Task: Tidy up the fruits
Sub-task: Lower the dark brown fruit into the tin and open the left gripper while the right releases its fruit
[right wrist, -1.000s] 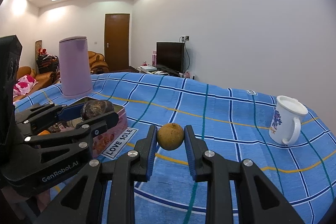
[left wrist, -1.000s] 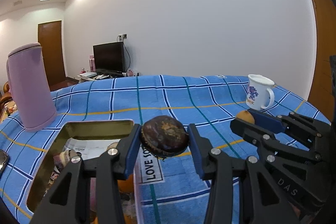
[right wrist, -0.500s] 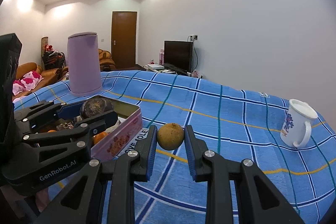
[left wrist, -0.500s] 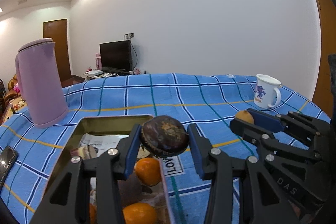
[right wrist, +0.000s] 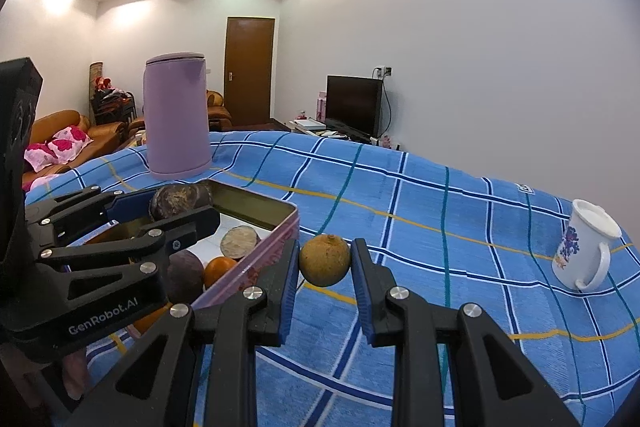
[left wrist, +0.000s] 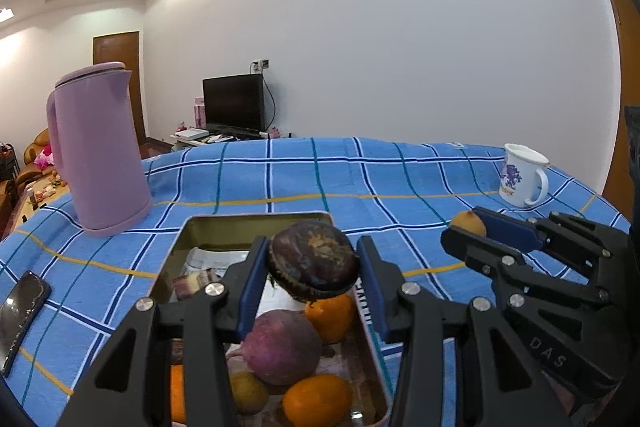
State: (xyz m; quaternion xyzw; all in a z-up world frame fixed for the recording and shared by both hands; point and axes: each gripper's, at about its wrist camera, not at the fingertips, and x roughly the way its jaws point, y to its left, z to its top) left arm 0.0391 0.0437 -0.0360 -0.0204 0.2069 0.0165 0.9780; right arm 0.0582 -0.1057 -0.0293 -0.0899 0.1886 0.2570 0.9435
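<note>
Left gripper [left wrist: 313, 269] pinches a dark brown wrinkled fruit [left wrist: 313, 264], held up over the open metal tin [left wrist: 256, 223]. Right gripper [right wrist: 325, 265] clamps a small tan round fruit [right wrist: 325, 259] above the blue plaid cloth [right wrist: 440, 227], just beside the tin's pink wall. Tin holds oranges [left wrist: 318, 401] and a purple fruit [left wrist: 280, 347]. Purple kettle [left wrist: 98, 151] behind tin; white mug [right wrist: 584, 247] far right; phone [left wrist: 20, 311] at left edge.

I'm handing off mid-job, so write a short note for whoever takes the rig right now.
Left gripper: shut on a dark brown fruit, held over the open tin.
Right gripper: shut on a small tan fruit, beside the tin, above the blue cloth.
Done: oranges and purple fruits are in the tin.
Left: put both held fruits in.
</note>
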